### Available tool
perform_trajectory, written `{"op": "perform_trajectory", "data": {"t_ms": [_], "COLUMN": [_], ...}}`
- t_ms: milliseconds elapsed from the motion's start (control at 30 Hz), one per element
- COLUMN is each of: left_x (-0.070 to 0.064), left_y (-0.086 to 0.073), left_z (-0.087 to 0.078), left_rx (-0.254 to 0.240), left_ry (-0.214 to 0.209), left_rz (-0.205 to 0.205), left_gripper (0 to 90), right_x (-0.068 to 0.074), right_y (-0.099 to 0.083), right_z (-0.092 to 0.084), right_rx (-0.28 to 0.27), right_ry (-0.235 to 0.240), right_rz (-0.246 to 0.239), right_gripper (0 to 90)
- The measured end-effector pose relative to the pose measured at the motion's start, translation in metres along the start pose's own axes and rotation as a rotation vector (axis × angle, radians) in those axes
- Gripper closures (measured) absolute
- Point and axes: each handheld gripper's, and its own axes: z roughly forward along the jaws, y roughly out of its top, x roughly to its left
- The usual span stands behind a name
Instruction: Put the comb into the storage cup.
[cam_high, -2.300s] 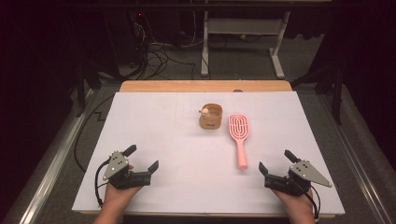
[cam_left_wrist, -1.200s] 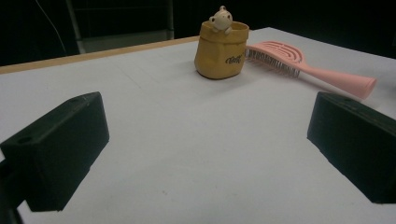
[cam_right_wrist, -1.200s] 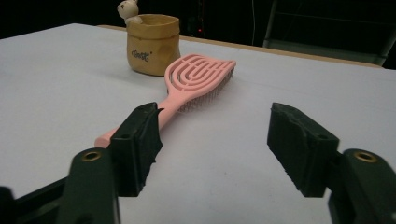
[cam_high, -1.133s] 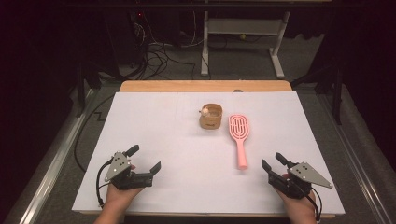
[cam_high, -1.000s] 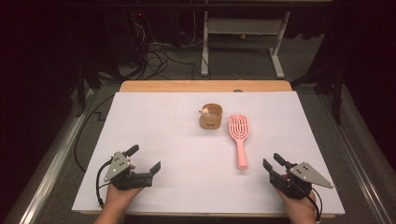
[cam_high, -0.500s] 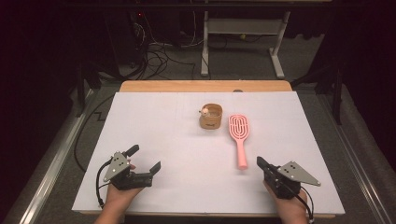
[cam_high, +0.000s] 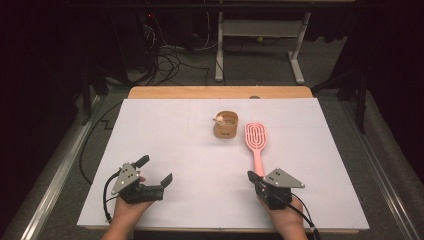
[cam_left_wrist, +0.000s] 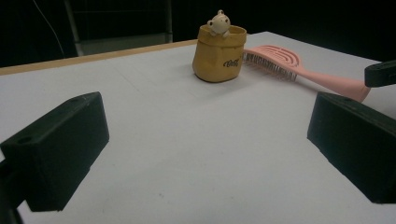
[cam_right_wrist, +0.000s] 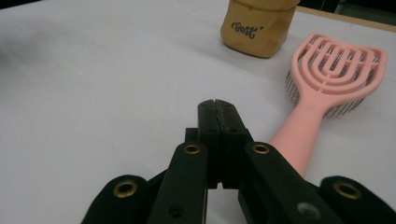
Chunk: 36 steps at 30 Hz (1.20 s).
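A pink hairbrush (cam_high: 257, 140) lies on the white table (cam_high: 175, 135), handle toward me, bristles down. Just left of its head stands a small tan pouch (cam_high: 225, 125) with a bear figure on its rim. My right gripper (cam_high: 250, 175) is shut with nothing between its jaws, its tip just left of the handle's near end and not touching it. In the right gripper view the closed tip (cam_right_wrist: 217, 105) points past the brush (cam_right_wrist: 327, 79) toward the pouch (cam_right_wrist: 257, 28). My left gripper (cam_high: 156, 169) rests open at the near left. Its view looks at the pouch (cam_left_wrist: 218, 55) and brush (cam_left_wrist: 299, 70).
A wooden strip (cam_high: 220, 92) runs along the table's far edge. Beyond it are a metal stand (cam_high: 260, 45) and cables (cam_high: 165, 55) on the floor. Metal rails (cam_high: 65, 165) flank the table. White surface stretches between the two grippers.
My right gripper has slid left toward the near end of the brush handle, and its jaws have gone from open to shut. The left gripper, brush and pouch have stayed put.
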Motion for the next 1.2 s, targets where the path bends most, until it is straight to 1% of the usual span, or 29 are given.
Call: {"op": "perform_trajectory", "data": {"t_ms": [133, 167, 200, 233, 300, 400, 467, 567, 700, 733, 767, 900, 1033, 1100, 1200], "left_x": [0.001, 0.001, 0.001, 0.001, 0.000, 0.001, 0.002, 0.002, 0.003, 0.003, 0.004, 0.005, 0.006, 0.006, 0.006], "left_y": [0.000, 0.000, 0.000, 0.000, 0.000, 0.000, 0.000, 0.000, 0.001, 0.001, 0.002, 0.002, 0.003, 0.003, 0.003], "left_z": [0.001, 0.001, 0.001, 0.001, 0.001, 0.001, 0.001, 0.001, 0.000, 0.000, 0.000, -0.001, -0.001, -0.001, 0.000], "left_rx": [0.011, 0.015, 0.018, 0.019, 0.019, 0.027, 0.028, 0.030, 0.027, 0.028, 0.030, 0.034, 0.031, 0.036, 0.040], "left_ry": [0.011, 0.010, 0.010, 0.010, 0.009, 0.011, 0.012, 0.011, 0.007, 0.008, 0.010, 0.012, 0.016, 0.020, 0.018], "left_rz": [0.006, 0.006, 0.007, 0.007, 0.007, 0.015, 0.009, 0.007, 0.004, 0.006, 0.008, 0.002, -0.004, 0.001, 0.001], "left_gripper": [0.0, 0.0, 0.0, 0.0, 0.0, 0.0, 0.0, 0.0, 0.0, 0.0, 0.0, 0.0, 0.0, 0.0, 0.0], "right_x": [0.003, 0.003, 0.003, 0.004, 0.005, 0.004, 0.002, -0.001, -0.008, -0.009, -0.011, -0.018, -0.022, -0.026, -0.029], "right_y": [0.000, -0.001, -0.001, -0.001, -0.002, -0.003, -0.004, -0.004, -0.005, -0.006, -0.007, -0.009, -0.010, -0.011, -0.012], "right_z": [0.005, 0.007, 0.007, 0.008, 0.010, 0.011, 0.010, 0.009, 0.004, 0.002, 0.000, -0.007, -0.011, -0.012, -0.013], "right_rx": [0.044, 0.080, 0.080, 0.096, 0.112, 0.128, 0.131, 0.136, 0.133, 0.134, 0.133, 0.127, 0.126, 0.125, 0.125], "right_ry": [-0.008, -0.004, -0.004, 0.004, 0.005, -0.003, -0.012, -0.028, -0.048, -0.051, -0.054, -0.081, -0.096, -0.104, -0.105], "right_rz": [-0.019, -0.037, -0.037, -0.042, -0.054, -0.044, -0.045, -0.034, -0.016, -0.001, 0.003, 0.007, 0.014, 0.023, 0.024], "right_gripper": [90.0, 90.0, 90.0, 90.0, 90.0, 90.0, 90.0, 90.0, 90.0, 90.0, 90.0, 90.0, 90.0, 90.0, 90.0]}}
